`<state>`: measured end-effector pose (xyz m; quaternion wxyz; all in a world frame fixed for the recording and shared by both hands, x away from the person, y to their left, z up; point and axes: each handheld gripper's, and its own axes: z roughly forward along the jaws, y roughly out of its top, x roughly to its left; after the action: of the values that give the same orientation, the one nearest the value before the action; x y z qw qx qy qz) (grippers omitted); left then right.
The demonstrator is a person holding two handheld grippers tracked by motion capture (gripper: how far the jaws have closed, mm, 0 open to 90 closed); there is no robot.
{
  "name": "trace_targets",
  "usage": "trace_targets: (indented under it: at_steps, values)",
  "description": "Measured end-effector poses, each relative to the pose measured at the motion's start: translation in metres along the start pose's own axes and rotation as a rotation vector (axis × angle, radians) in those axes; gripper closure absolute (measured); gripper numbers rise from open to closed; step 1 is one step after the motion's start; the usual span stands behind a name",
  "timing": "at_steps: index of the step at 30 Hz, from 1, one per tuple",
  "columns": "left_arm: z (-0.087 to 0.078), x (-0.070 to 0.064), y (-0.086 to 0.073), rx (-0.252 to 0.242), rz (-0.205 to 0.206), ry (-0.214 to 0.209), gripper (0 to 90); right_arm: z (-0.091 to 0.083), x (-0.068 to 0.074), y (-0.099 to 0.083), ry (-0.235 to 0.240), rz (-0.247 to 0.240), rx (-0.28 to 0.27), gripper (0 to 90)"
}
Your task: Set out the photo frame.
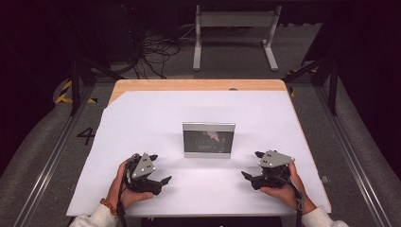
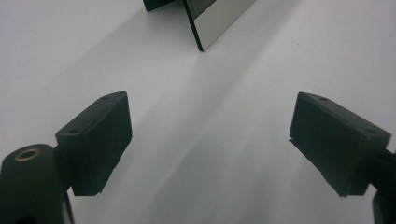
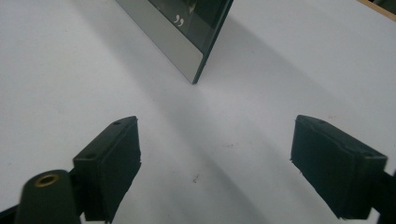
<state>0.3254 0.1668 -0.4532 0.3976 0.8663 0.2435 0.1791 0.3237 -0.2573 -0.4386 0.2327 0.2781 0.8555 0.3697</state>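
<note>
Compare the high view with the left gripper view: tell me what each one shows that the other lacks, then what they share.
High view alone: the silver-edged rectangular picture frame seen whole from the front, standing upright on the white sheet-covered wooden table; both hands with their tongs, the left tongs and the right tongs, open to either side of it; and the white metal stand on the floor behind the table.

Left gripper view alone: a dark prop behind the frame.

Shared: the frame, the white surface and the open left tongs, with nothing between them.
</note>
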Motion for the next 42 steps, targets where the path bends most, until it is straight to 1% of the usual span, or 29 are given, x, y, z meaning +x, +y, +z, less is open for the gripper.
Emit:
trace_targets:
  at_steps: [2,4,6,7,8,10,11,14,16,18,21,27,32,37,42]
  values:
    - [0.000,-0.001,-0.002,0.011,0.000,0.000,12.4,0.001,0.000,-0.003,0.000,0.003,0.006,13.7]
    - [0.001,-0.002,-0.003,0.009,0.002,-0.015,11.7,0.002,0.000,-0.004,0.004,-0.004,0.011,11.8]
    - [0.001,-0.004,-0.003,0.016,0.008,-0.016,9.5,0.002,0.000,-0.004,0.005,-0.005,0.012,11.1]
    - [0.001,-0.004,-0.003,0.009,0.008,-0.035,8.6,0.002,0.000,-0.004,0.005,-0.007,0.010,10.5]
    - [0.001,-0.004,-0.003,0.010,0.010,-0.038,7.0,0.002,0.000,-0.005,0.009,-0.006,0.009,10.2]
    - [0.002,-0.004,-0.003,0.011,0.005,-0.034,7.2,0.003,0.000,-0.005,0.011,-0.008,0.010,10.1]
    - [0.003,-0.005,-0.004,0.021,0.002,-0.034,7.2,0.003,0.000,-0.006,0.013,-0.006,0.014,10.0]
    - [0.005,-0.006,-0.004,0.031,0.009,-0.031,7.1,0.007,0.002,-0.008,0.025,-0.012,0.029,9.5]
    - [0.005,-0.006,-0.005,0.034,0.002,-0.031,7.1,0.008,0.003,-0.009,0.029,-0.022,0.040,9.4]
    - [0.006,-0.006,-0.006,0.040,0.000,-0.026,7.0,0.009,0.004,-0.008,0.022,-0.027,0.044,9.5]
    - [0.005,-0.005,-0.006,0.037,-0.002,-0.024,6.7,0.008,0.005,-0.007,0.021,-0.030,0.039,9.6]
    - [0.005,-0.006,-0.007,0.045,-0.001,-0.020,6.7,0.011,0.006,-0.007,0.022,-0.041,0.050,10.1]
    - [0.005,-0.005,-0.007,0.046,0.003,-0.013,6.7,0.012,0.005,-0.007,0.025,-0.037,0.048,10.2]
    - [0.006,-0.007,-0.007,0.053,0.008,-0.019,6.8,0.013,0.006,-0.007,0.026,-0.035,0.047,10.1]
    - [0.005,-0.006,-0.006,0.049,0.008,-0.021,6.8,0.012,0.006,-0.007,0.025,-0.038,0.043,10.1]
